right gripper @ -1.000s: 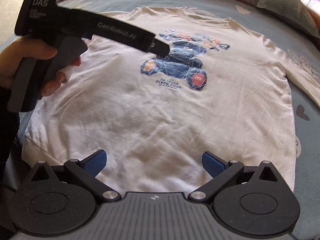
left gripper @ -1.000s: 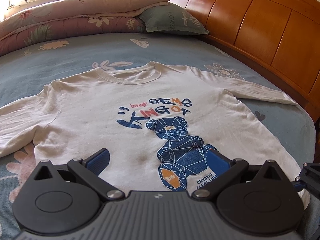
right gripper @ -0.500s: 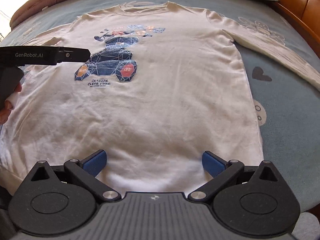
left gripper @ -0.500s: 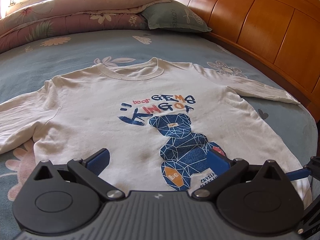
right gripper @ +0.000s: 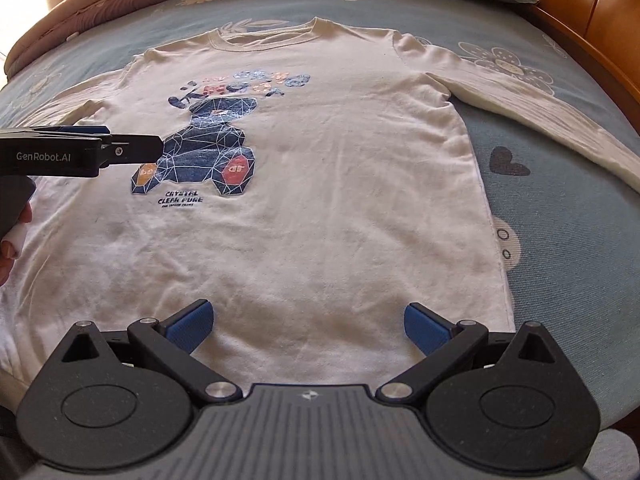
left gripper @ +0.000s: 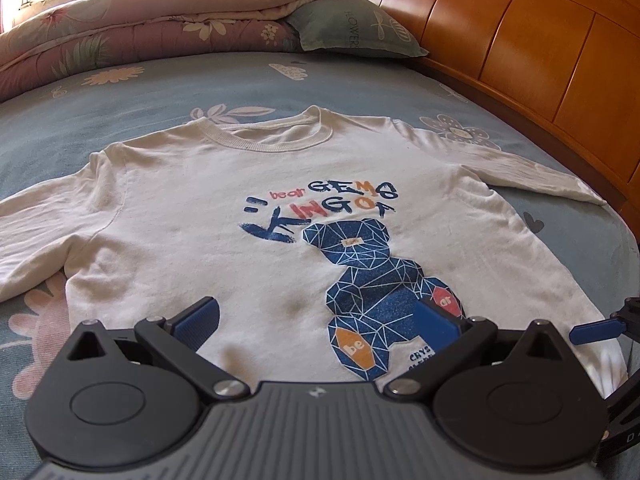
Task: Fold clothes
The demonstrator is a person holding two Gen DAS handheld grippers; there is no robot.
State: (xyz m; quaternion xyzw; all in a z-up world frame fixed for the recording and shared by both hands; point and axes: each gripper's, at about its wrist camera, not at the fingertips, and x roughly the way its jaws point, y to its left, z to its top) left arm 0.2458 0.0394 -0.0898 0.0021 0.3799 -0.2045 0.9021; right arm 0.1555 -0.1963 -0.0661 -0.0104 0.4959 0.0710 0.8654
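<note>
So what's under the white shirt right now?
The white shirt lies flat on the blue floral bedsheet. Whatever sits beneath its body is covered; nothing shows there.

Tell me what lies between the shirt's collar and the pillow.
Only bare blue floral bedsheet separates the collar from the pillow; the left wrist view shows this.

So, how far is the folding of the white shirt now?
Done: the white shirt lies spread flat, print up, on the bed, both sleeves stretched out. In hand: nothing; the left hand-held gripper and right hand-held gripper are open near the hem, holding no cloth. Left: every fold, sleeves and body.
</note>
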